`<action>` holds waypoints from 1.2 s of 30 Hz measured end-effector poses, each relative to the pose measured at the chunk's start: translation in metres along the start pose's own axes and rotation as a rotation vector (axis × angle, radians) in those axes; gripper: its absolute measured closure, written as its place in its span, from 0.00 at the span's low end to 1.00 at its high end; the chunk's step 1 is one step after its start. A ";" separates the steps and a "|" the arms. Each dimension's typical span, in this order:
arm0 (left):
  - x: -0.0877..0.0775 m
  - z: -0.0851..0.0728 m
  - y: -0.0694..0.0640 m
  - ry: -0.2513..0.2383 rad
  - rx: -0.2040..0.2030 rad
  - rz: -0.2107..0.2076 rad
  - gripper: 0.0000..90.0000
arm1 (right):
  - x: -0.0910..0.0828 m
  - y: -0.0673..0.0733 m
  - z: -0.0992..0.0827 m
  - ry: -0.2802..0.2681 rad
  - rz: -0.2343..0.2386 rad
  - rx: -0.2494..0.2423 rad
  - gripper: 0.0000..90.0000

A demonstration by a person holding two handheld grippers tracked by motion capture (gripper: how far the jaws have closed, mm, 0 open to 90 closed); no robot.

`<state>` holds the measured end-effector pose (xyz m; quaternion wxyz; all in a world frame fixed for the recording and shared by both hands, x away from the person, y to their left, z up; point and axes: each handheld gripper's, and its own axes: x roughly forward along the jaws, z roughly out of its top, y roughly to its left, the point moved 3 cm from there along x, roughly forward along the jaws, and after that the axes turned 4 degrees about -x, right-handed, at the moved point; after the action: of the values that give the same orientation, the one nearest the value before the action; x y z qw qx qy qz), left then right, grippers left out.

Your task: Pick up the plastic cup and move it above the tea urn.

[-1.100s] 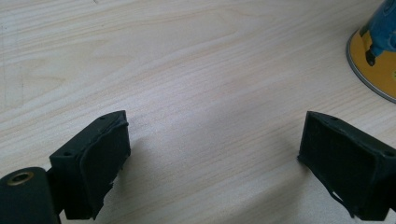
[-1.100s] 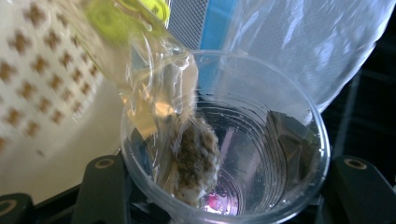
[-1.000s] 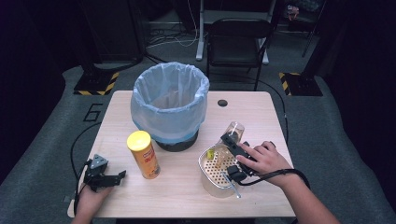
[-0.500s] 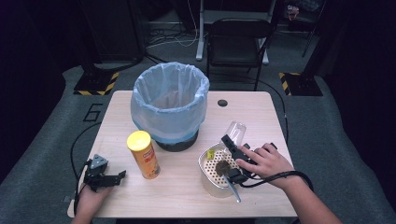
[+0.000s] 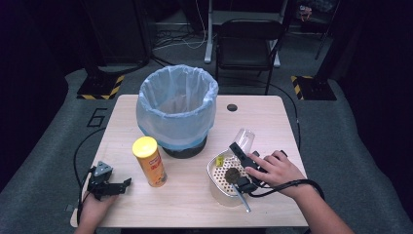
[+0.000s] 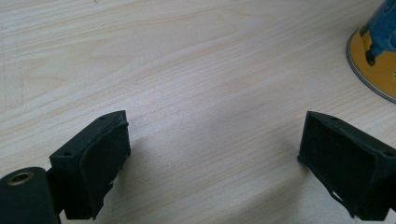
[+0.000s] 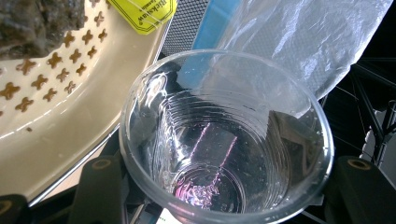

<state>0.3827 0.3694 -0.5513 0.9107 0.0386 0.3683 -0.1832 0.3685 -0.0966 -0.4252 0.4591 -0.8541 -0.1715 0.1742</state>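
Note:
My right gripper [image 5: 239, 149] is shut on a clear plastic cup [image 5: 245, 138], which it holds tilted just past the far rim of a beige perforated strainer [image 5: 217, 184]. In the right gripper view the cup [image 7: 224, 140] sits between the two jaws of the right gripper [image 7: 229, 189] with its mouth toward the camera, and it looks empty. The strainer [image 7: 56, 93] holds a dark lump [image 5: 232, 174] and a yellow tag [image 5: 219, 160]. My left gripper [image 5: 123, 185] rests on the table's near left corner, open, nothing between the jaws of the left gripper [image 6: 212, 158].
A bin with a pale blue liner [image 5: 146, 114] stands at the table's middle back, close to the cup. A yellow can [image 5: 151, 162] stands upright between the bin and my left gripper. A metal handle [image 5: 242, 198] sticks out of the strainer. A chair [image 5: 248, 44] stands beyond the table.

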 end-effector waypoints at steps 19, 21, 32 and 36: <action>0.000 0.000 0.000 0.000 0.000 0.000 0.09 | -0.001 0.000 0.001 -0.011 -0.002 0.054 0.41; 0.000 0.000 0.000 0.000 0.000 0.000 0.09 | -0.002 0.000 0.001 -0.021 0.001 0.076 0.41; 0.000 0.000 0.000 0.000 0.000 0.000 0.09 | -0.001 -0.012 -0.011 -0.090 0.055 0.269 0.40; 0.000 0.000 0.000 0.000 0.000 0.000 0.09 | 0.001 -0.017 -0.019 -0.119 0.081 0.398 0.40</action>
<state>0.3826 0.3694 -0.5513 0.9107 0.0384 0.3682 -0.1830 0.3761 -0.1012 -0.4012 0.6005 -0.7408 -0.1262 0.2733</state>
